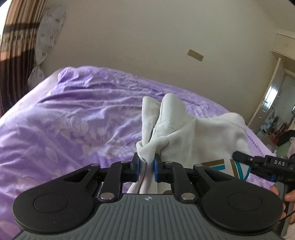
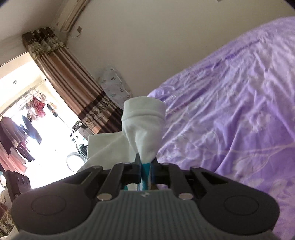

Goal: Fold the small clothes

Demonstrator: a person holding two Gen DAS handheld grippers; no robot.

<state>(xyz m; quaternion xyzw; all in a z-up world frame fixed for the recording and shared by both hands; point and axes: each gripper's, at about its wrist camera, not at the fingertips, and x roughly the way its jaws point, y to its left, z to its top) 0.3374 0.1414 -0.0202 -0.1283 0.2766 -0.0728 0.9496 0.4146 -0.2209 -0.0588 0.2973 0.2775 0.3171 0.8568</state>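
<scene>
My left gripper (image 1: 147, 162) pinches a bunched fold of the white garment (image 1: 193, 133), my right gripper (image 2: 147, 166) clamps another part by its teal trim, and I hold it over the purple bedspread (image 1: 73, 120).

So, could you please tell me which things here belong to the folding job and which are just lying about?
Job in hand:
- white garment, pinched by both
- left claw
- right claw
- purple bedspread, the work surface

Just there:
- brown curtain
- hanging laundry
- wall socket
- air conditioner
</scene>
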